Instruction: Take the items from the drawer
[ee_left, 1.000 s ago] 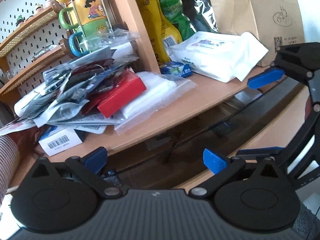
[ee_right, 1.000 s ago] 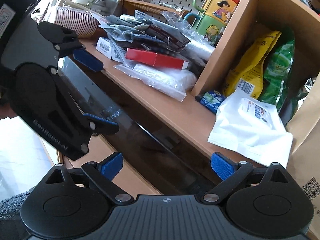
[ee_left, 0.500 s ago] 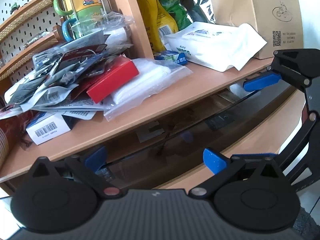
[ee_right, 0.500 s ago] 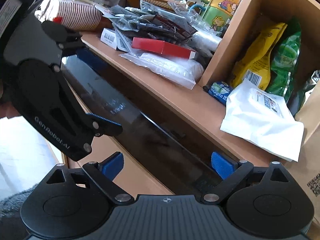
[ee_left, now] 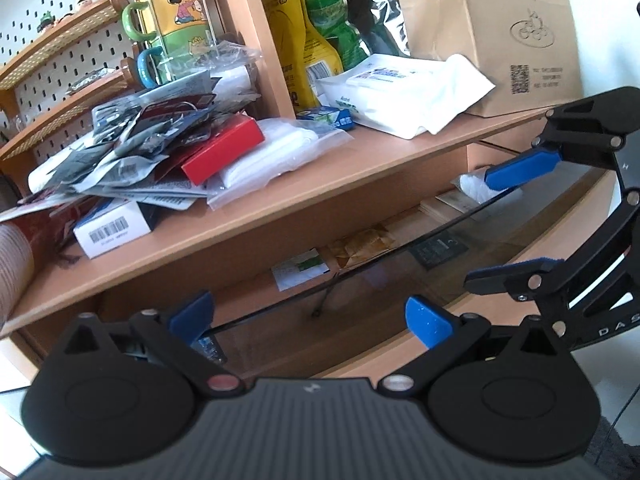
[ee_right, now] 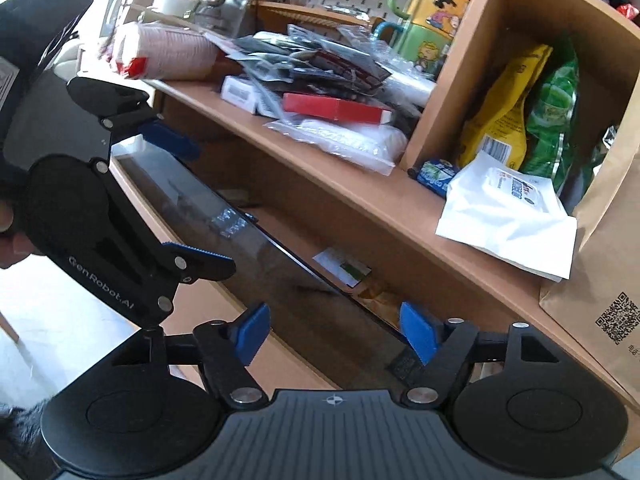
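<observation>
both tools are spread wide and hold nothing. the left gripper (ee_left: pixel 308 316) and right gripper (ee_right: pixel 334 330) hover at the front of the open drawer (ee_left: pixel 360 248), which sits under the shelf (ee_left: pixel 248 216) and holds cards and packets (ee_left: pixel 300 270). "genrobot.ai" reads on the left gripper's body; the paper bag (ee_left: pixel 508 32) bears a qr code.
</observation>
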Demonstrator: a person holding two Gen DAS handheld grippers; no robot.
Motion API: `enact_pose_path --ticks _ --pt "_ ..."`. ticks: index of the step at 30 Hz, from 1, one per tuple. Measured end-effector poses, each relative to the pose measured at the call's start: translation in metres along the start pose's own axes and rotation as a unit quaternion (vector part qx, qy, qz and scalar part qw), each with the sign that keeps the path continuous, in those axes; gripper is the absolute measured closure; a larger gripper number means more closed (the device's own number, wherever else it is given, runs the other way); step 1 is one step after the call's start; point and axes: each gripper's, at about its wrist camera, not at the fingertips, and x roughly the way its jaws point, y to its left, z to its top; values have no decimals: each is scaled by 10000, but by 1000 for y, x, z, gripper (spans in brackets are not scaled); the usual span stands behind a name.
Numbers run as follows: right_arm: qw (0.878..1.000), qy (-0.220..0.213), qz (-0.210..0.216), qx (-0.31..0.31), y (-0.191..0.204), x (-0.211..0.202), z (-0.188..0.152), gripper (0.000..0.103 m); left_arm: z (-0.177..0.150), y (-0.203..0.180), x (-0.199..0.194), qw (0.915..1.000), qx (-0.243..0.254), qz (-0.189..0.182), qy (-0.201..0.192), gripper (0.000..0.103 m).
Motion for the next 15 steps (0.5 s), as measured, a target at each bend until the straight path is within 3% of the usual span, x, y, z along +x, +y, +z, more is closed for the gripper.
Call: enact_pose_path --ticks 15 --pt "9987 84 339 -381 35 -34 -13 37 -23 -18 -51 9998 -15 -181 33 0"
